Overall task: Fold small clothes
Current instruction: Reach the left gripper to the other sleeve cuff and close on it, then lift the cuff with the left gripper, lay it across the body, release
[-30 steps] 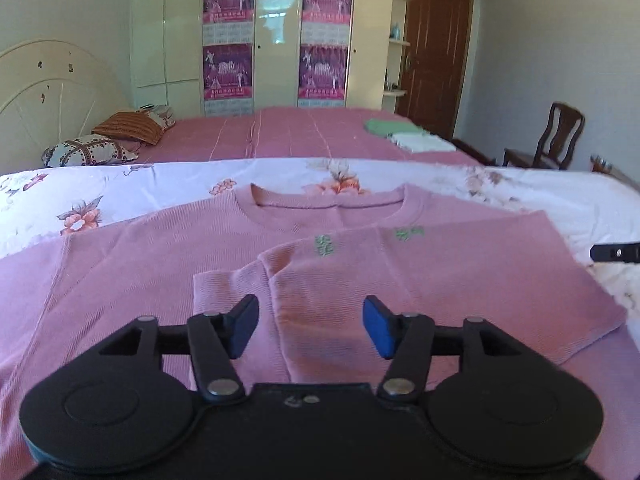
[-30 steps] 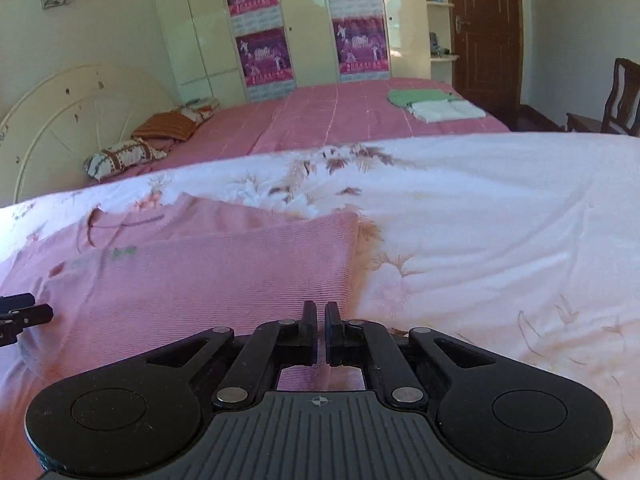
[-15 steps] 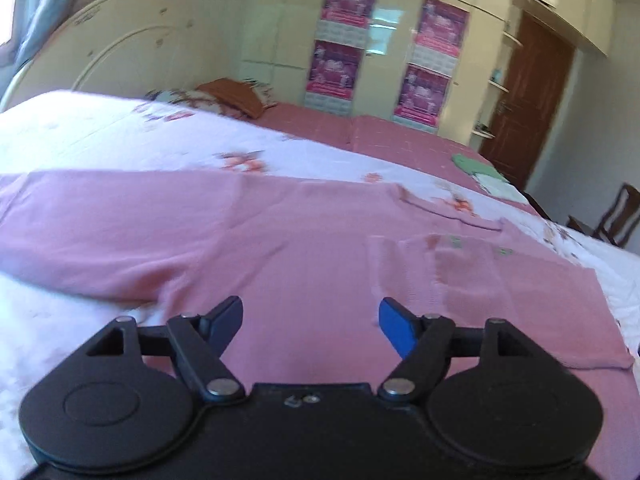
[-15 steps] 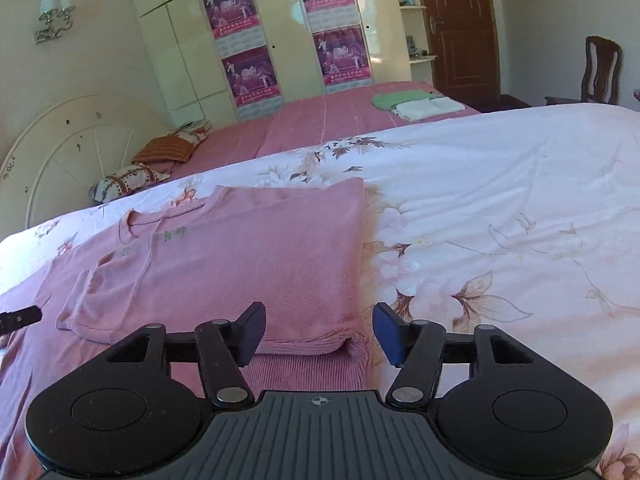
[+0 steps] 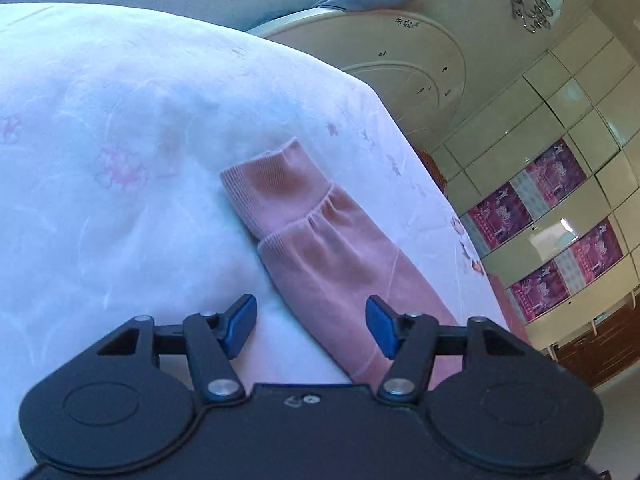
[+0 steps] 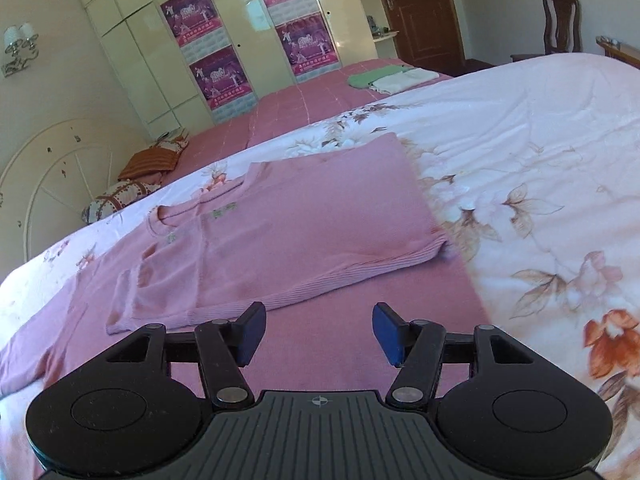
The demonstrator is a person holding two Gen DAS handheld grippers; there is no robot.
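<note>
A pink knit sweater lies flat on the floral bedspread, its right side and sleeve folded over the front. My right gripper is open and empty, just above the sweater's lower hem. In the left wrist view the sweater's left sleeve stretches out on the bedspread, ribbed cuff at its far end. My left gripper is open and empty, hovering over the sleeve a little short of the cuff.
A second bed with a pink cover stands behind, with folded green and white cloths and pillows. A cream headboard, a wardrobe with posters, a brown door and a chair are around.
My left gripper has swung left from over the sweater's body to the outstretched left sleeve near its cuff. My right gripper opened, let go of the folded side and drew back to the hem.
</note>
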